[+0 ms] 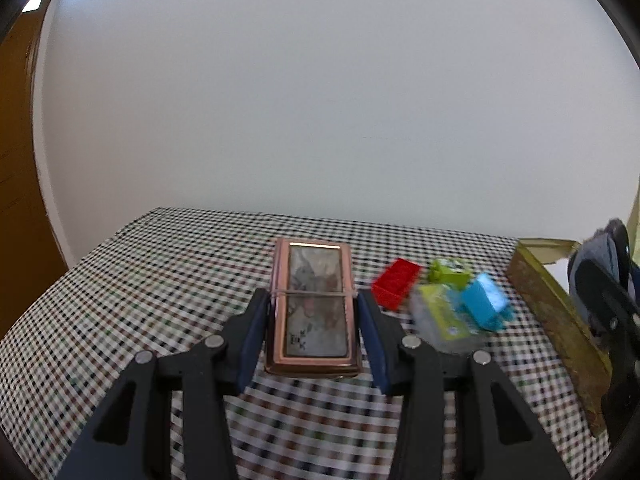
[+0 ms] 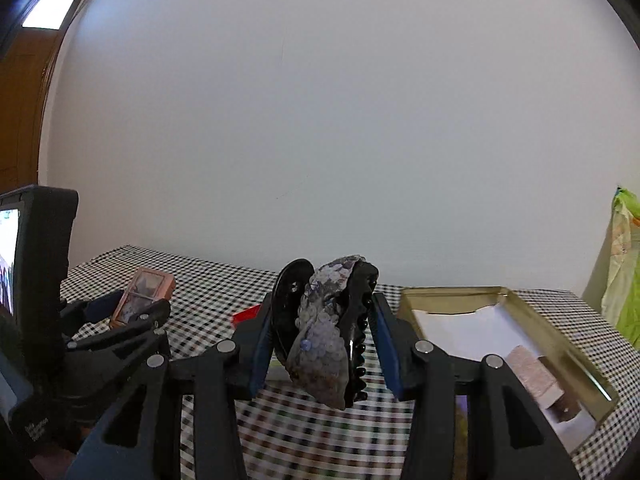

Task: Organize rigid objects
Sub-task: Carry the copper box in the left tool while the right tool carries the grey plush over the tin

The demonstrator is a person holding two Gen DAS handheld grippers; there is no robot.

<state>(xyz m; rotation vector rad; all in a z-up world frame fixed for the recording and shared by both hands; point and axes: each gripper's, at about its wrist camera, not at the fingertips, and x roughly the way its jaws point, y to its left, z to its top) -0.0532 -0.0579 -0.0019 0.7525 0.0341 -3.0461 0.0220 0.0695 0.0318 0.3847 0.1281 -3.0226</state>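
My left gripper (image 1: pixel 313 300) is shut on a rose-gold rectangular case (image 1: pixel 312 308) with a marbled face, held above the checked tablecloth (image 1: pixel 160 280). In the right wrist view the same case (image 2: pixel 142 296) shows at the left in the left gripper (image 2: pixel 132 310). My right gripper (image 2: pixel 322 312) is shut on a black hair claw clip with a grey sequinned bow (image 2: pixel 326 332), lifted off the table. That clip (image 1: pixel 600 276) also appears at the right edge of the left wrist view, over the gold box.
A gold open box (image 2: pixel 560 328) with white paper and a pinkish block (image 2: pixel 532 376) lies at the right. On the cloth sit a red brick (image 1: pixel 396 282), a green piece (image 1: pixel 448 270), a blue block (image 1: pixel 486 300) and a clear packet (image 1: pixel 440 320). A green bag (image 2: pixel 626 264) stands far right.
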